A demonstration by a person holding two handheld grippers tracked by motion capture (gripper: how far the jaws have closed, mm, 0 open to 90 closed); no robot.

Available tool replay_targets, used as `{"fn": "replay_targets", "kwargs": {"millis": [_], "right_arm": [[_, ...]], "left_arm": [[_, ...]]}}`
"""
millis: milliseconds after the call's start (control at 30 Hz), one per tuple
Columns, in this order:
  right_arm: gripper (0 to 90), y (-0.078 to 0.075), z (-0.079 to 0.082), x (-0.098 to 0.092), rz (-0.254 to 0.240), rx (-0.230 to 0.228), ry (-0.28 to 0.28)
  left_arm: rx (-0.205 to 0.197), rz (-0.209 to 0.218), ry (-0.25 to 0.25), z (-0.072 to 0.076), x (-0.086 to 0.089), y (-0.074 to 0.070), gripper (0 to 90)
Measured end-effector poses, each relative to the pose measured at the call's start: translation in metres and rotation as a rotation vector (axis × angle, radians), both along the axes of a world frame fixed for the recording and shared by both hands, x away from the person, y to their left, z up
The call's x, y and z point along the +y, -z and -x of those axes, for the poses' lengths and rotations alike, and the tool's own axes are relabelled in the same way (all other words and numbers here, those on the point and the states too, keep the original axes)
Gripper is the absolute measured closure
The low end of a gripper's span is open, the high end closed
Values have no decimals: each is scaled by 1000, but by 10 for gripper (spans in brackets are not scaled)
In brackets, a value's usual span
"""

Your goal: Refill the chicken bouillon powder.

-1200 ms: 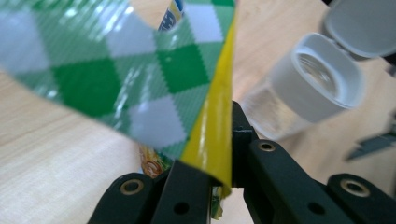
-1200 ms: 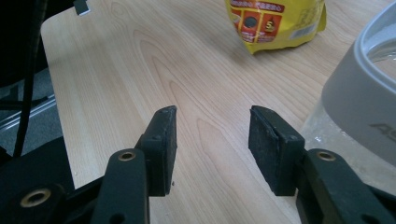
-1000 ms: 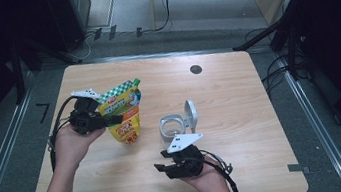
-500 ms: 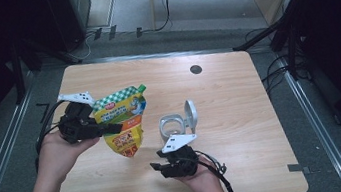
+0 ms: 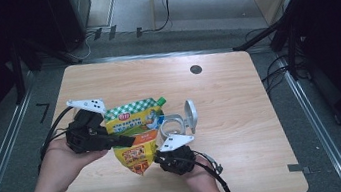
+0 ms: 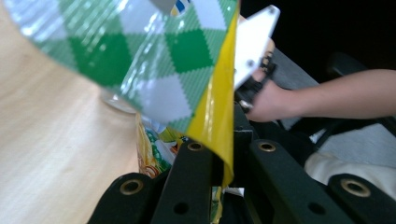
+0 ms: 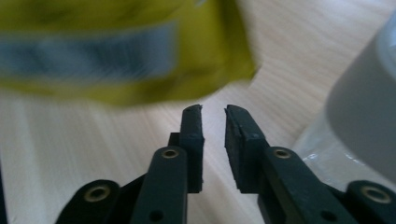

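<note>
The wooden table (image 5: 239, 96) bears a clear flip-lid container (image 5: 172, 124). Just left of it the left gripper (image 5: 127, 141) clamps a green-and-yellow spouted pouch (image 5: 135, 126). The right gripper (image 7: 214, 116), jaws just narrowing on nothing, should pinch the pouch's bottom edge squarely.

Left gripper (image 6: 223, 175): two black jaws rising from the bottom edge, clamped on the yellow side seam of a pouch (image 6: 154, 65) printed in green-and-white checks, its lower printed panel hanging blurred below. Beyond, at right: a hand (image 6: 271, 100) and bare forearm carrying the right gripper (image 6: 254, 81) with a white three-cornered plate on top, dark background behind. At left: pale wood-grain table (image 6: 51, 154), with a clear rounded item, too blurred to identify, just under the pouch.
</note>
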State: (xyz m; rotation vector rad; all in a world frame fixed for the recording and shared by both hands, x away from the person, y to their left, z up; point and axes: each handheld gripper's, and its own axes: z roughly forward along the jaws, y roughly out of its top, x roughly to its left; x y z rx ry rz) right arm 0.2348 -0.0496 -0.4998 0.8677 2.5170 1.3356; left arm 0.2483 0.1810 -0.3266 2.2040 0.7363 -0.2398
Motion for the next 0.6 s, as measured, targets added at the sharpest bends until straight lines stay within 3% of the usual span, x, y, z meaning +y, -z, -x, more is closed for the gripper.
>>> {"fn": "replay_targets", "kwargs": {"millis": [100, 233, 300, 433, 600], "right_arm": [[724, -1, -1, 0, -11, -3, -2], [700, -3, 5, 3, -19, -73, -47], [689, -5, 9, 6, -9, -103, -66], [688, -5, 13, 8, -30, -95, -101], [694, -3, 18, 11, -21, -96, -133]], "left_arm": [[28, 3, 9, 2, -3, 0, 900], [53, -16, 0, 1, -4, 2, 900], [73, 1, -2, -1, -2, 3, 900], [95, 26, -2, -2, -1, 3, 900], [117, 58, -48, -8, 0, 8, 892]]}}
